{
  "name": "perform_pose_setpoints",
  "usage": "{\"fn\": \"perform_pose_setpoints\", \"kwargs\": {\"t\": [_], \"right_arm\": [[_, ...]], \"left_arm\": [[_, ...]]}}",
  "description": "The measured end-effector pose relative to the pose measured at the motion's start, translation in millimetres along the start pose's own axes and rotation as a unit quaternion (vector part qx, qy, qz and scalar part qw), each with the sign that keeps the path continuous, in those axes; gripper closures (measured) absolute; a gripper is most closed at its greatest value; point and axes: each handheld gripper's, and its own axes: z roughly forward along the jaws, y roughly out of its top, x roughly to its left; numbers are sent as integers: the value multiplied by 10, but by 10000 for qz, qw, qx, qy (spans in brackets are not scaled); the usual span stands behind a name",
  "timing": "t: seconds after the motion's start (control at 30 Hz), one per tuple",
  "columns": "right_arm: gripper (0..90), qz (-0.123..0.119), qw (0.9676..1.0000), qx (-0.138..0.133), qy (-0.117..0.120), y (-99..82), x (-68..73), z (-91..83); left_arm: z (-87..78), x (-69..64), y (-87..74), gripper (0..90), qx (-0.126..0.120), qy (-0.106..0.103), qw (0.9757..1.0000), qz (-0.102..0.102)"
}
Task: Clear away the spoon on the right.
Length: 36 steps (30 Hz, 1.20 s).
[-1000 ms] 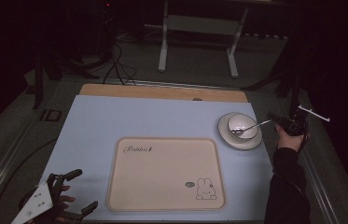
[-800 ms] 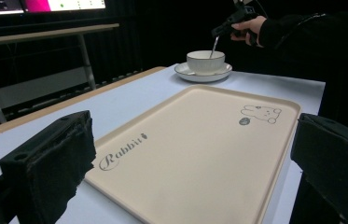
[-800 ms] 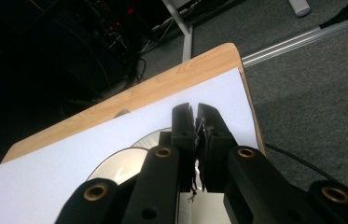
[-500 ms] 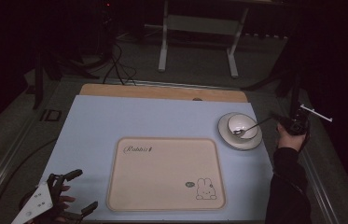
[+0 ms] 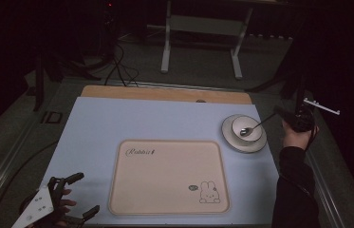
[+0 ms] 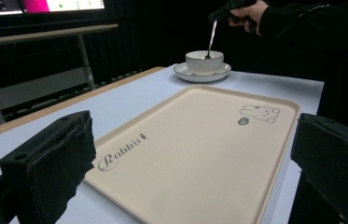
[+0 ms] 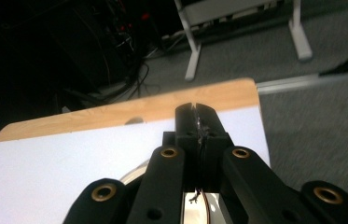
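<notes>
- Two grippers at work, far apart across the table (image 5: 94, 123); no grammatical slip-room for collision between them, but risk sits at the right side.
- Tray (image 5: 169, 175) lying flat just ahead of the left gripper (image 5: 72, 194), between its widely spread jaws as seen in the left gripper view; nothing held. Could get nudged off the near edge if that hand drifts forward.
- Saucer (image 5: 229, 137) under the bowl (image 5: 249, 124), both directly beneath and ahead of the right gripper (image 5: 279, 113); close to the table's right edge, so a sideways drag might slide the pair toward it.
- Bowl light and loose on the saucer; likely to tip or skate if the spoon levers against its wall.
- Spoon (image 5: 256, 126) pinched by its handle end in the pressed-together right jaws, head resting inside the bowl, handle slanting up to the fingertips.
- Thin handle, narrow grip: may pivot or slip out, clattering onto the china.
</notes>
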Motion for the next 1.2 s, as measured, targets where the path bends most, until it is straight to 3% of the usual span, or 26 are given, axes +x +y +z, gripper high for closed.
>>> {"fn": "perform_pose_setpoints", "kwargs": {"t": [0.1, 0.23, 0.3, 0.43, 0.63, 0.77, 1.03, 1.2], "right_arm": [[895, -263, 9996, -65, -70, 68, 89, -54], [894, -391, 9991, -123, -58, 140, 149, -107], [894, -604, 9981, -110, -18, 211, 217, -154], [895, -749, 9971, -93, 62, 261, 281, -186], [894, -1173, 9927, 11, 283, 364, 425, -264], [894, -1322, 9902, 45, 440, 397, 484, -312], [894, -1716, 9821, 140, 767, 452, 623, -418], [894, -1997, 9747, 206, 984, 466, 734, -489]], "left_arm": [[1, -6, 2, 0, -11, -4, 10000, 7], [2, -11, 4, 0, -14, -12, 10000, 12], [3, -9, 4, 0, -12, -10, 10000, 13], [7, -6, 3, 0, -12, -16, 10000, 2], [8, -8, 4, 0, -12, -26, 10000, 8], [10, -6, 4, 0, -15, -35, 10000, -1], [12, -10, 5, 0, -9, -29, 10000, 12], [16, -13, 4, 0, 1, -40, 10000, 25]]}}
